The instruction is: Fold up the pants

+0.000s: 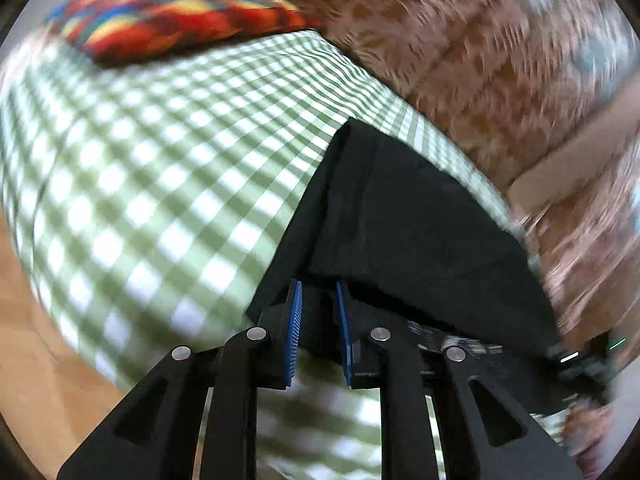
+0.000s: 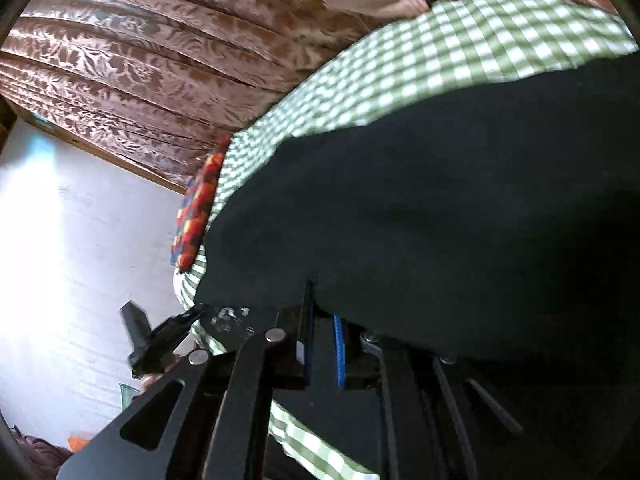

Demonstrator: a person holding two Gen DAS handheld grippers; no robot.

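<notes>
Black pants (image 1: 408,216) lie on a green and white checked sheet (image 1: 152,168). My left gripper (image 1: 319,304) is shut on the near edge of the pants, the black cloth held between its blue pads (image 1: 295,320). In the right wrist view the pants (image 2: 440,216) fill most of the frame, draped over the gripper. My right gripper (image 2: 322,316) is shut on their edge, cloth between its blue pads (image 2: 339,356). The left gripper also shows in the right wrist view (image 2: 160,340) at lower left. The image is blurred by motion.
A multicoloured pillow (image 1: 168,16) lies at the far side of the sheet and shows in the right wrist view (image 2: 196,208). Brown patterned curtains (image 2: 152,52) hang behind. A white wall (image 2: 72,240) is at left. A wooden floor (image 1: 24,320) is at lower left.
</notes>
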